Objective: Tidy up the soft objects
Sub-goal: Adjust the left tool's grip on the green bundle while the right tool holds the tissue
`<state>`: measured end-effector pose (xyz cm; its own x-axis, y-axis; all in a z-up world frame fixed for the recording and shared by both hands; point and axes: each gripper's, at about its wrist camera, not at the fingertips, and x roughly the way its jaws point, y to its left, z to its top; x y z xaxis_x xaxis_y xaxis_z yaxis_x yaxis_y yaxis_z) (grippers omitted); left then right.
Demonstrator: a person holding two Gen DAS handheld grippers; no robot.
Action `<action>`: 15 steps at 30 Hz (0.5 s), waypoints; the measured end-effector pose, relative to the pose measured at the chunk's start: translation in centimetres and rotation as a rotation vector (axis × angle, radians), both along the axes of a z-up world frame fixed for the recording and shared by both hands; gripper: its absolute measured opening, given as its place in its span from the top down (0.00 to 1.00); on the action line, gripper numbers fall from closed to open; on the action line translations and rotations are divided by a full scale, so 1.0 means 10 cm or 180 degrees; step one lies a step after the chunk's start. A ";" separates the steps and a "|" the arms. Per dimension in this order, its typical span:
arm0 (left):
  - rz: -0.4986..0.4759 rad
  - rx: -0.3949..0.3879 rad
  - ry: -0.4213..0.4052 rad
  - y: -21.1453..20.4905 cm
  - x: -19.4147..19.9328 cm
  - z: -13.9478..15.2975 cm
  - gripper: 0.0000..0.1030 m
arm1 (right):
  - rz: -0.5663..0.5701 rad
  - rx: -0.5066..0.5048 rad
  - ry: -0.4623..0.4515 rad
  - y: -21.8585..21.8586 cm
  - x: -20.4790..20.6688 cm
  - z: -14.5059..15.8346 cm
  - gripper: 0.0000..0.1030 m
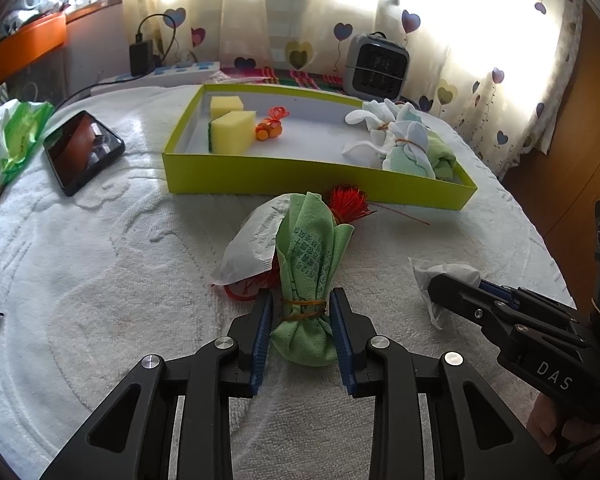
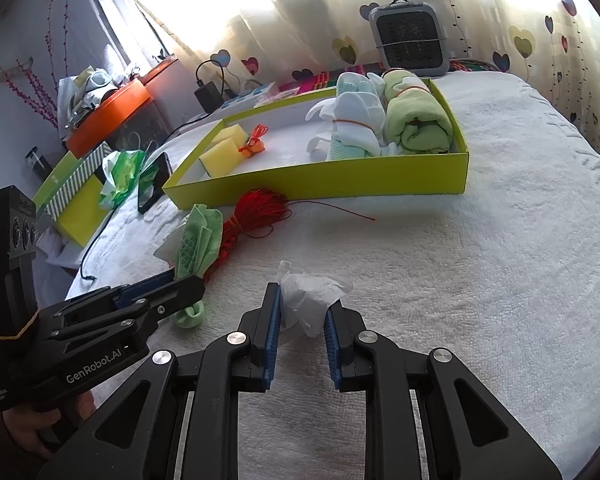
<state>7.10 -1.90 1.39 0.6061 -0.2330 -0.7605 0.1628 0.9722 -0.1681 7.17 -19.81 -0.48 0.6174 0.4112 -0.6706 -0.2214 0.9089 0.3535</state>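
Observation:
A rolled green cloth (image 1: 306, 276) tied with a rubber band lies on the white towel, partly over a white packet (image 1: 252, 244) and red cord (image 1: 346, 204). My left gripper (image 1: 302, 300) straddles the cloth at the band, its pads touching the cloth's sides. A crumpled white tissue (image 2: 306, 300) lies to the right; my right gripper (image 2: 302, 304) is open around it, pads close to its sides. The yellow-green tray (image 1: 312, 178) holds two yellow sponges (image 1: 232, 128), an orange trinket (image 1: 270, 128) and bundled white and green cloths (image 1: 404, 144).
A phone (image 1: 82, 150) and a green-white plastic bag (image 1: 16, 136) lie left of the tray. A small grey heater (image 1: 376, 66) stands behind it. A charger and power strip (image 1: 160, 68) sit at the back left. The right gripper also shows in the left wrist view (image 1: 452, 284).

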 end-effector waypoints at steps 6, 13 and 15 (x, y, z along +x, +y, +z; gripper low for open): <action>-0.0014 -0.0014 -0.0017 0.02 -0.03 0.01 0.76 | -0.0004 -0.0031 -0.0020 0.01 0.00 0.01 0.79; -0.0053 -0.0035 -0.0042 0.03 -0.05 0.05 0.80 | 0.0013 -0.0074 -0.0065 0.04 -0.03 0.04 0.79; -0.0056 -0.0035 -0.0045 0.03 -0.06 0.05 0.80 | 0.0018 -0.0079 -0.0071 0.04 -0.03 0.04 0.79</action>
